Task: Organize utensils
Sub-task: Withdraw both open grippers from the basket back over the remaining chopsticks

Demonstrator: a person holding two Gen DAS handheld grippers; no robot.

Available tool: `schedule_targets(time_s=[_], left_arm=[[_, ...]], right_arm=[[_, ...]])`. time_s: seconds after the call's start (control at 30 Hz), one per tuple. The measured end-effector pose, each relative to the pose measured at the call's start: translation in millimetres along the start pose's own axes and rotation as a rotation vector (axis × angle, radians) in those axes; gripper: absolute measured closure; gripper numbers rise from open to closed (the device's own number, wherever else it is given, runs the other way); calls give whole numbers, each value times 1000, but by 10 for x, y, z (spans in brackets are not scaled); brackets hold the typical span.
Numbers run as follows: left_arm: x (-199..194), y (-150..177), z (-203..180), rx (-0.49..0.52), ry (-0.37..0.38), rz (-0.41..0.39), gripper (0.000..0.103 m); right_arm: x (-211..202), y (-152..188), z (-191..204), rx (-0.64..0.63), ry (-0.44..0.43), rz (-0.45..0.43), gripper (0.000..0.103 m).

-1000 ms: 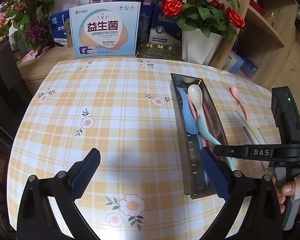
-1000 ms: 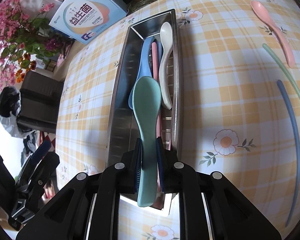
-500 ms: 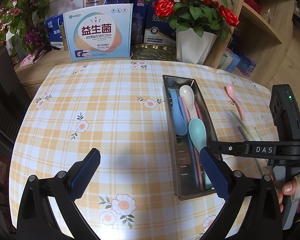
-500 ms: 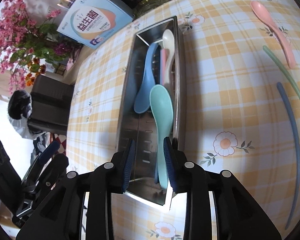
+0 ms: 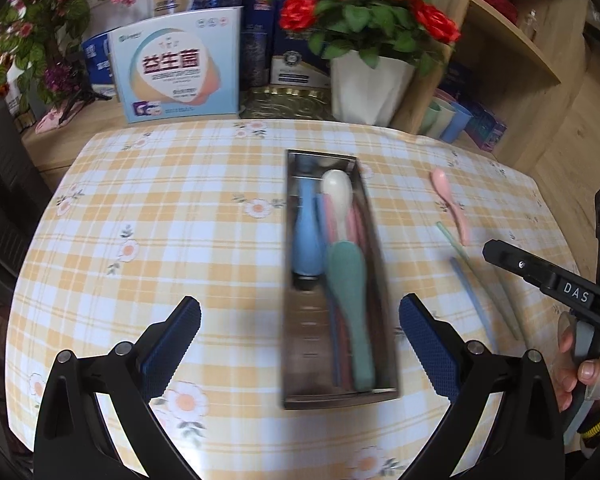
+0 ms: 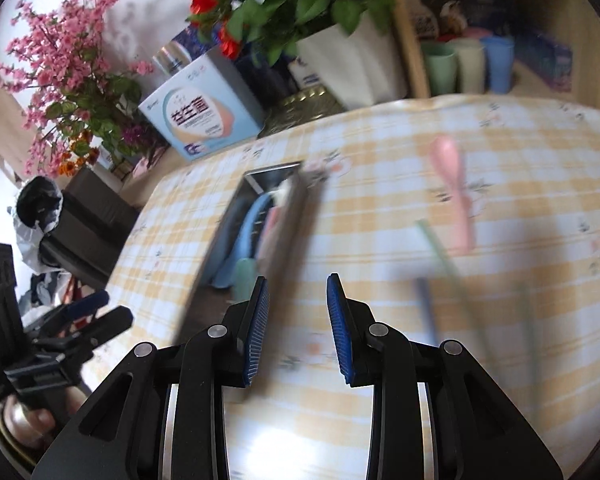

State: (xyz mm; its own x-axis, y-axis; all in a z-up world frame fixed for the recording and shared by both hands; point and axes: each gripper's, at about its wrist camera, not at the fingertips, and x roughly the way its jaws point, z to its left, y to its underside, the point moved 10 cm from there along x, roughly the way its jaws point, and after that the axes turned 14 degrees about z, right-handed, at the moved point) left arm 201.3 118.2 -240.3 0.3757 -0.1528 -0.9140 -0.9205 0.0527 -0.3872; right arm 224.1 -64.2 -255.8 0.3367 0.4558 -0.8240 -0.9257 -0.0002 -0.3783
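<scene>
The checked tablecloth (image 5: pixel 180 200) carried a steel tray (image 5: pixel 380 264); only the left view showed its green spoon (image 5: pixel 348 280) whole. Both grippers (image 5: pixel 300 332) (image 6: pixel 298 328) stood open, empty.

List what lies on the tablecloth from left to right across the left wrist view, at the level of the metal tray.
Blue spoon → white spoon → right wall of the metal tray → pink spoon on the cloth. The green spoon overlaps the others in the tray, so it is left out.
</scene>
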Motion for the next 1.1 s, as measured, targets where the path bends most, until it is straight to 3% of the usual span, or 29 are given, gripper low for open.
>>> schedule_targets(time_s=[0.23,0.43,0.6,0.8,1.1], left_arm=[[101,1,-609,55,-12,20,11],[409,73,-1208,43,61,93,29],[763,215,-1695,29,125,177,55],[1060,358,-2112,97,95,233,70],[1248,480,-2251,134,6,246,73]], right_arm=[[-276,183,-777,66,54,-48,73],[-434,338,-1365,143,94,-70,73],[-545,461,-1670,175,102,-88,73],[-598,558,-1930,225,90,-98,73],[-622,550,-2057,258,60,-118,73]])
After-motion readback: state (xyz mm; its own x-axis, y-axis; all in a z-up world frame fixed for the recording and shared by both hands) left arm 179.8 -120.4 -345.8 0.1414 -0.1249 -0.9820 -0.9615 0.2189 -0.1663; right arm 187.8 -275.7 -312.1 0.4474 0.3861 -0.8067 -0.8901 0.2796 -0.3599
